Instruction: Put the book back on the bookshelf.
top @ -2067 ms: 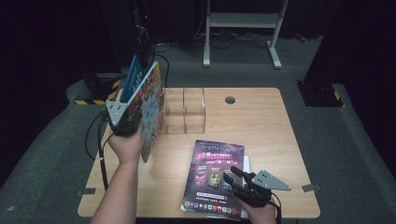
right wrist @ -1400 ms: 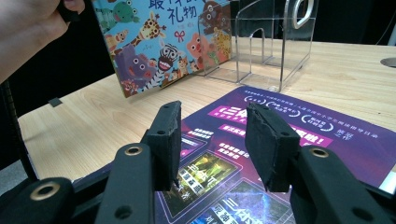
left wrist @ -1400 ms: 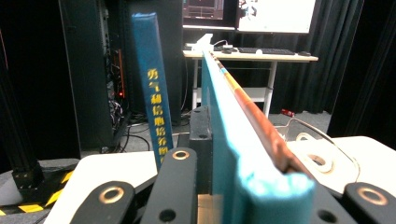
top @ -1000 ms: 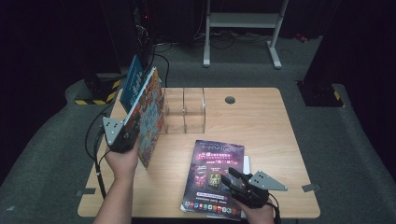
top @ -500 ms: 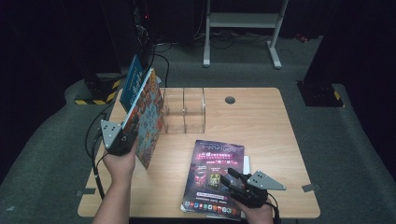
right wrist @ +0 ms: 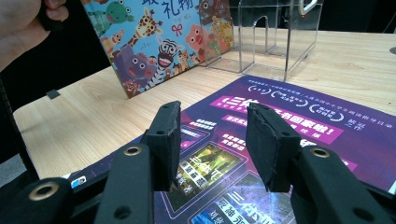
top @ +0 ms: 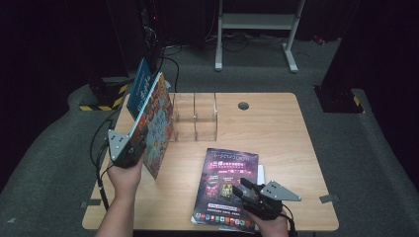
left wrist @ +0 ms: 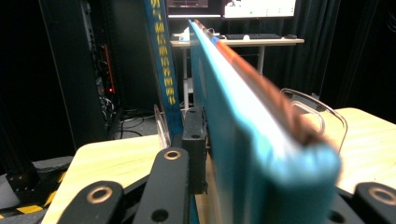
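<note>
The left gripper (top: 129, 148) is clamped on the lower edge of a picture book (top: 153, 126), which stands tilted on the desk (top: 276, 123) at about nine o'clock from the desk's centre, its bottom corner resting on the wood. In the left gripper view the jaws press both faces of the picture book (left wrist: 243, 126), seen edge-on, with a blue book (left wrist: 163, 60) upright just behind it and the rim of a clear acrylic rack (left wrist: 313, 107) at three o'clock. The right gripper (top: 254, 195) hovers with its jaws parted over a purple magazine (top: 227, 182) lying flat at about six o'clock, holding nothing. The right gripper view shows what the high view cannot: the cartoon animals on the picture book's cover (right wrist: 163, 42), the wide gap between the pads (right wrist: 266, 144), and the person's hand (right wrist: 23, 28) at ten o'clock. The high view alone gives the clear acrylic rack (top: 195, 118) standing just beside the picture book, at three o'clock of it.
</note>
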Demonstrator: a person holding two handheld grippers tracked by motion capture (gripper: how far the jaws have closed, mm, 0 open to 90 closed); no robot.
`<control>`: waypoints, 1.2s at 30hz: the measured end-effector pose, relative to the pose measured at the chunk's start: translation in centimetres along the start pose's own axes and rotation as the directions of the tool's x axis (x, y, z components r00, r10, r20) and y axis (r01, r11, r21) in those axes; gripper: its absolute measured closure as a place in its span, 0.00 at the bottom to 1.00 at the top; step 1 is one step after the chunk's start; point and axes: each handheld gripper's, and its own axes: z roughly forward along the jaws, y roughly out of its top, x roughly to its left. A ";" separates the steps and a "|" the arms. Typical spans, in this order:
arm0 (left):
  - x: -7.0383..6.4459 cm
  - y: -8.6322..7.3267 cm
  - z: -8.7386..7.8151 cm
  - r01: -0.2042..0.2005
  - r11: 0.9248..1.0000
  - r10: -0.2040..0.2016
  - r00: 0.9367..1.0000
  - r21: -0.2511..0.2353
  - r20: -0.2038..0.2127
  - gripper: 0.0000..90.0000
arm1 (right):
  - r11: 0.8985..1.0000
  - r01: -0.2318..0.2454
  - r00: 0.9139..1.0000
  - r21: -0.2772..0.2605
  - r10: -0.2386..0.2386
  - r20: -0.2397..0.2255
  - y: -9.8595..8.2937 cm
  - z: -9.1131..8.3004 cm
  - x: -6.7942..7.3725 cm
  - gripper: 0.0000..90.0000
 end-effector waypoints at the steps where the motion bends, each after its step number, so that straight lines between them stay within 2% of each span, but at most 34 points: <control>1: 0.0 0.0 0.0 0.000 1.000 0.000 1.000 0.000 0.000 0.84 | 1.000 0.000 1.000 0.000 0.000 0.000 0.0 0.0 0.0 0.62; 6: 0.0 -0.8 -0.8 -0.016 1.000 0.016 1.000 0.008 0.012 0.84 | 1.000 0.000 1.000 0.001 0.000 0.001 0.0 0.0 0.0 0.62; 9: 0.0 -1.1 -1.0 -0.012 1.000 0.012 1.000 0.012 0.020 0.83 | 1.000 0.000 1.000 0.002 0.000 0.001 0.0 0.0 0.0 0.62; 13: -0.1 -2.2 -1.5 -0.022 0.999 0.021 0.999 0.030 0.040 0.82 | 1.000 0.002 1.000 0.003 -0.002 0.000 0.0 0.1 0.1 0.62; 14: -0.2 -2.8 -1.7 -0.015 0.999 0.013 0.999 0.040 0.052 0.82 | 1.000 0.001 1.000 0.003 -0.001 0.001 0.0 0.1 0.1 0.62; 21: -0.4 -4.3 -2.0 -0.029 0.997 0.025 0.998 0.076 0.058 0.83 | 1.000 0.002 1.000 0.003 -0.002 0.001 0.0 0.1 0.1 0.62; 23: -0.6 -5.3 -2.1 -0.028 0.994 0.021 0.998 0.103 0.064 0.82 | 1.000 0.001 1.000 0.003 -0.001 0.002 0.0 0.1 0.1 0.62; 26: -0.6 -6.0 -2.2 -0.016 0.993 0.008 0.998 0.116 0.070 0.82 | 1.000 0.002 1.000 0.003 -0.002 0.001 0.0 0.1 0.2 0.62; 36: -0.4 -7.2 -2.3 0.019 0.990 -0.025 0.998 0.137 0.049 0.84 | 1.000 0.003 1.000 0.004 -0.003 0.003 0.0 0.1 0.2 0.62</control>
